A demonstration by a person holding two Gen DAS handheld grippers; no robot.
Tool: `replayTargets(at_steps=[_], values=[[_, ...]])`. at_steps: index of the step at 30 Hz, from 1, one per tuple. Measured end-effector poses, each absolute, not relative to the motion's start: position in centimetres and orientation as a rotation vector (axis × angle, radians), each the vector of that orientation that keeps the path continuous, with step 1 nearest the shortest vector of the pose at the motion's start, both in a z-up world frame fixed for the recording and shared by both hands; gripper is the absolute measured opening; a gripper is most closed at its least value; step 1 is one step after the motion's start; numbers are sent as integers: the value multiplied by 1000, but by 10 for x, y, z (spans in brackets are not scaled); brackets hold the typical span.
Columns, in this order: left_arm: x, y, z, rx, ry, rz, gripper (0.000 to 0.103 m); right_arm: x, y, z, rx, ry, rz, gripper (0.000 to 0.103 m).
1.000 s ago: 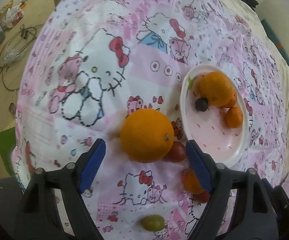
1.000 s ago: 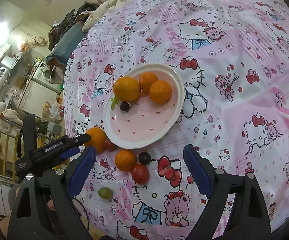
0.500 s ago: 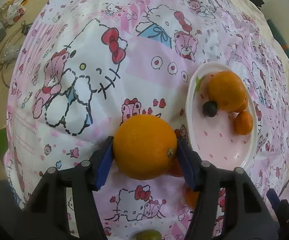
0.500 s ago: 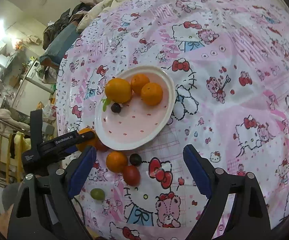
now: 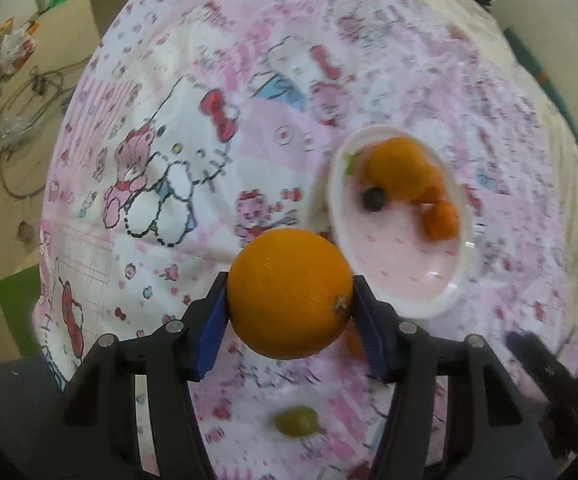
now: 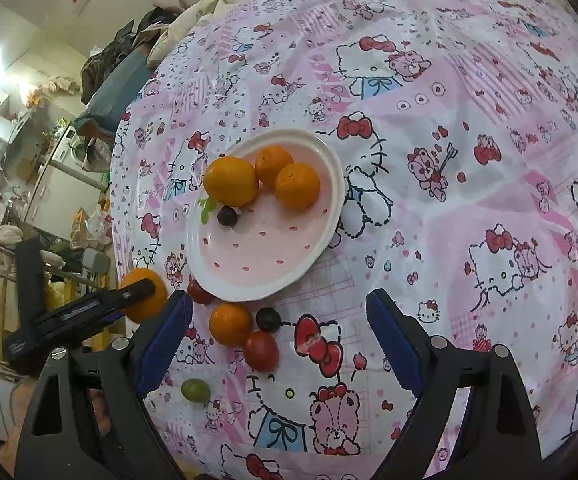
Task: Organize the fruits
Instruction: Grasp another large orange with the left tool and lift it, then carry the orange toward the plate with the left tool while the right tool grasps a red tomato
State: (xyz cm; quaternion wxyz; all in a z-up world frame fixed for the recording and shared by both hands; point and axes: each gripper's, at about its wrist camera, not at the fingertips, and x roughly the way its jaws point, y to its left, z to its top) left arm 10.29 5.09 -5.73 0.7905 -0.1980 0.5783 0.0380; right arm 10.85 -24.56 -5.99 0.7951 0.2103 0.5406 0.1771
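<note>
My left gripper (image 5: 289, 286) is shut on a large orange (image 5: 289, 294) and holds it above the Hello Kitty cloth, near the left of the white plate (image 5: 409, 268). The right wrist view shows the same orange (image 6: 147, 280) in the left gripper (image 6: 89, 312), beside the plate (image 6: 265, 248). On the plate lie three oranges and a dark grape (image 6: 227, 216). My right gripper (image 6: 279, 300) hangs open over loose fruit: a small orange (image 6: 230, 323), a dark grape (image 6: 269, 319), a red tomato (image 6: 261, 350) and a green grape (image 6: 196, 390).
Another red tomato (image 6: 199, 291) touches the plate's near rim. The cloth's edge drops off at the left, where the floor (image 5: 29, 92) carries cables and bags. Furniture and clothes (image 6: 101, 80) crowd the far left. The pink cloth (image 6: 469, 200) spreads wide to the right.
The left jaws closed on the large orange and raised it off the cloth; the view is now blurred. The right gripper stayed open and almost still.
</note>
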Motion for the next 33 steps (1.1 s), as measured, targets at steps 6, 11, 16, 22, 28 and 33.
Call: replayTargets(at_steps=[6,11,16,22,28,33], values=[[96,28,-17,-308,1207,-21,54,108,-241,-62,427,1170,384,91],[90,17,-6,-264,1194,-97,54,109,-240,-67,421,1189,378,91],[84,21,-23,-254,1187,-86,54,108,-238,-75,441,1225,395,91],[85,32,-37,-330,1225,-63,54,106,-218,-98,462,1333,471,91],[84,35,-35,-354,1231,-55,54,105,-191,-120,379,1415,509,79],[85,35,-34,-366,1232,-58,54,100,-166,-131,207,1418,526,64]])
